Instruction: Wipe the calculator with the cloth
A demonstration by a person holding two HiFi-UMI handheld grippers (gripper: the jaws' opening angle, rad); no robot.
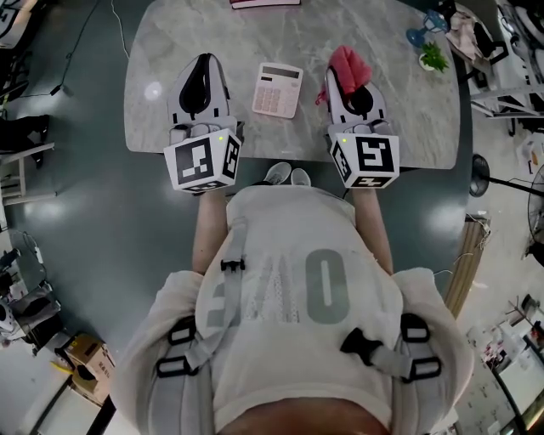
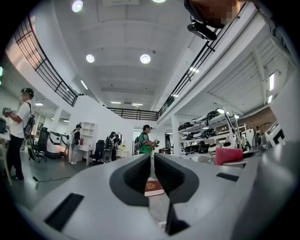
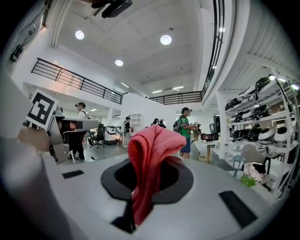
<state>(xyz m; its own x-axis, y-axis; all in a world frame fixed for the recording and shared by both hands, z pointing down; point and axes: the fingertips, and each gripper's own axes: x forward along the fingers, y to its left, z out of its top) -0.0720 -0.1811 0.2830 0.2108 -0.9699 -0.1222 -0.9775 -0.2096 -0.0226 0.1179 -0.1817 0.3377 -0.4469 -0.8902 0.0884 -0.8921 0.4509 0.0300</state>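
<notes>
Pinching the pink cloth [image 3: 152, 154] fast in the right gripper [image 3: 150, 174], one fold bunched up above the jaws. Holding the left gripper [image 2: 153, 169] clenched on nothing, over the table's near edge. Lying flat between the two, apart from both: the calculator [image 1: 278, 89]. Best to swing the cloth left, lay the loose fold on the keys and press lightly; probably worth bracing the case with the closed left tips. Underneath, pale marbled table [image 1: 408, 127], book [image 1: 265, 3] at the far edge, small plant [image 1: 433, 58] far right. Beyond: bright hall, shelving, people standing.
</notes>
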